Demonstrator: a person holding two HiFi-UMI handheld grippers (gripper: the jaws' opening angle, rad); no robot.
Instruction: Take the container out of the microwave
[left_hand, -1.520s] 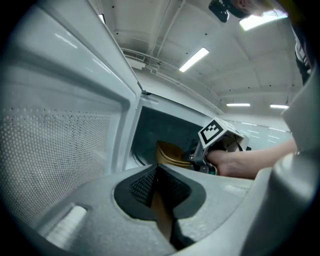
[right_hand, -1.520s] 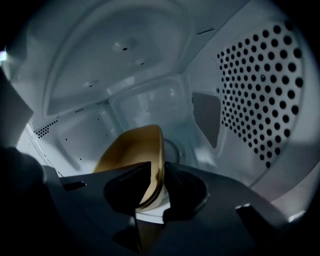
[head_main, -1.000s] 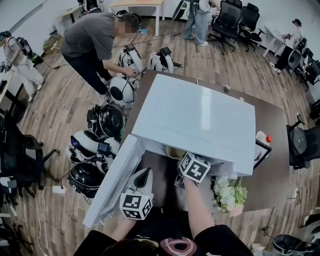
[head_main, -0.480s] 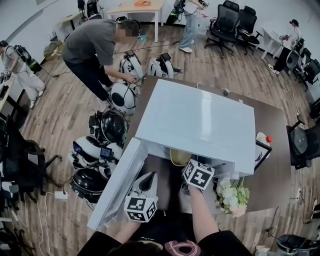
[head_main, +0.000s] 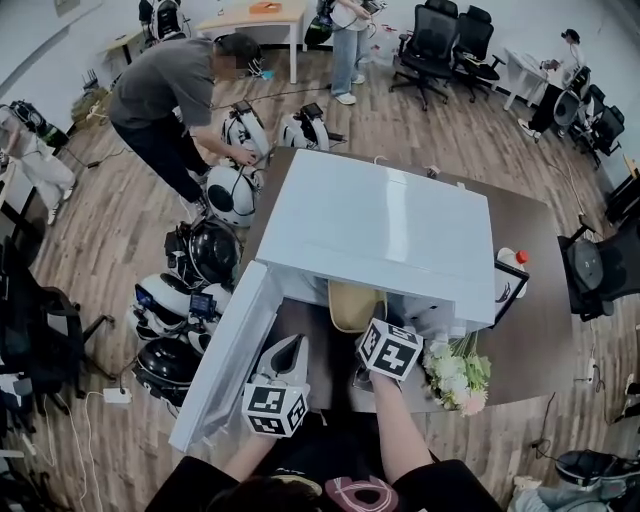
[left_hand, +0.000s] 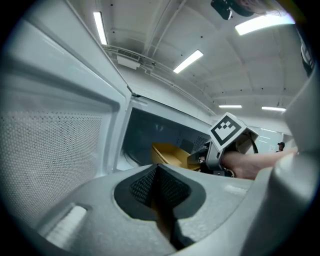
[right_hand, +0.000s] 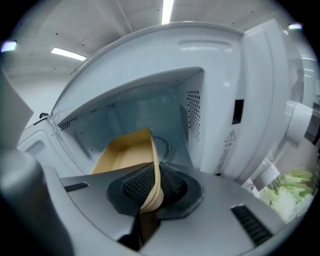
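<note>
The white microwave (head_main: 380, 225) stands on the table with its door (head_main: 225, 350) swung open to the left. A tan container (head_main: 355, 305) sticks halfway out of the cavity mouth. My right gripper (right_hand: 149, 192) is shut on the container's (right_hand: 125, 152) right rim, the wall pinched between the pads. In the head view this right gripper (head_main: 372, 358) sits just in front of the opening. My left gripper (head_main: 285, 358) hangs beside the door, its jaws shut with nothing between them; from the left gripper view (left_hand: 159, 187) the container (left_hand: 172, 155) shows ahead inside the cavity.
White-green flowers (head_main: 458, 375) lie on the table right of the microwave, with a red-capped bottle (head_main: 512, 265) behind them. Helmets (head_main: 200, 260) crowd the floor to the left, where a person (head_main: 165, 95) bends over. Office chairs stand around the room.
The right gripper has drawn back toward me with the container, which now shows well outside the cavity mouth. The left gripper has stayed by the door.
</note>
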